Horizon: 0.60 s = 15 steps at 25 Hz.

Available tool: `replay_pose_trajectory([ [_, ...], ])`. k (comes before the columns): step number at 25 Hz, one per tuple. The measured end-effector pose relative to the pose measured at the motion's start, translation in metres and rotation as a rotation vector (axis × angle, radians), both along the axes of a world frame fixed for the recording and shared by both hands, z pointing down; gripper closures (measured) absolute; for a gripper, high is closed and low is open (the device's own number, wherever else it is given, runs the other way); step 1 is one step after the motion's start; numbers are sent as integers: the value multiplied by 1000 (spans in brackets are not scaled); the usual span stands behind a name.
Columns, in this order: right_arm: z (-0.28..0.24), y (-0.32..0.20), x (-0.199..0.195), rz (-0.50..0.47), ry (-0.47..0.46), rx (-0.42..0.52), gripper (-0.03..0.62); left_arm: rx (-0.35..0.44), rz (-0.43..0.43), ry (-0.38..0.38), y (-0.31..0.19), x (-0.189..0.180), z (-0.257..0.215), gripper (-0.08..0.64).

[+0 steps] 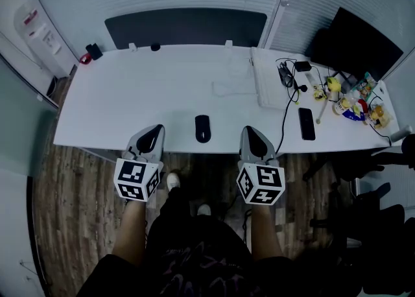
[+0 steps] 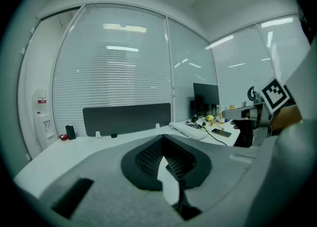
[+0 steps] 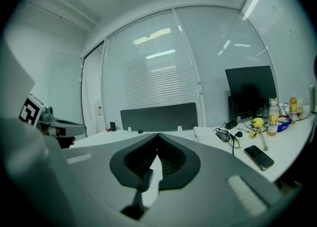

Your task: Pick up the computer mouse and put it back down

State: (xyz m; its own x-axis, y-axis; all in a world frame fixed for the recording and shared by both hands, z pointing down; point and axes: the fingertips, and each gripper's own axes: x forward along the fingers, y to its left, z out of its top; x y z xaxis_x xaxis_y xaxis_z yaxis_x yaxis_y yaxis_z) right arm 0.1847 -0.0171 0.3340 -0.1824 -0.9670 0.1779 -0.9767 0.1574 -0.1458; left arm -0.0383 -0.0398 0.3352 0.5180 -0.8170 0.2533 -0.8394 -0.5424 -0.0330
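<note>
Nearest the camera, the person's forearms reach forward over a wood-look floor, each holding a gripper with a marker cube at its back. The left gripper and the right gripper point at the table's front edge, their tips just over it. In its own view each pair of jaws has the tips pressed together, with nothing between them.

The computer mouse lies flat on the white table, close to the front edge and about midway along it. It sits between the two grippers and touches neither.

Further right along the table, a dark phone lies near the front edge, with a black cable running past it towards the back. Beyond that lies a white keyboard. A cluster of small bottles and yellow objects crowds the right edge. A black monitor stands at the far right corner. A dark panel runs along the far edge, and at the far left corner sit a small black object and a red one.
</note>
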Motion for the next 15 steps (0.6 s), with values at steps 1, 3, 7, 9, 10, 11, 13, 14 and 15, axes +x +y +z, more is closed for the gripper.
replay_pose_trajectory([
  [1,0,-2,-1,1,0,0,583,1,3,1,-2,0,1,560],
  [3,1,-6,-3,4,1,-3,582,1,9,4,-7,0,1,560],
  [7,3,-16,-9,7,0,-10,581,-1,14,11,-21,-4,2,560],
  [9,6,-22,-13,11,3,-17,581,-5,20,14,-28,-5,4,560],
  [10,7,-25,-14,14,4,-20,581,-7,24,14,-31,-6,5,560],
  [11,9,-29,-16,16,5,-23,582,-10,26,14,-35,-8,6,560],
  [13,11,-36,-20,18,6,-29,582,-14,29,16,-43,-11,8,560],
  [14,12,-40,-22,19,6,-32,581,-17,29,17,-47,-13,9,560],
  [15,13,-43,-25,21,6,-35,581,-20,29,18,-52,-15,10,560],
])
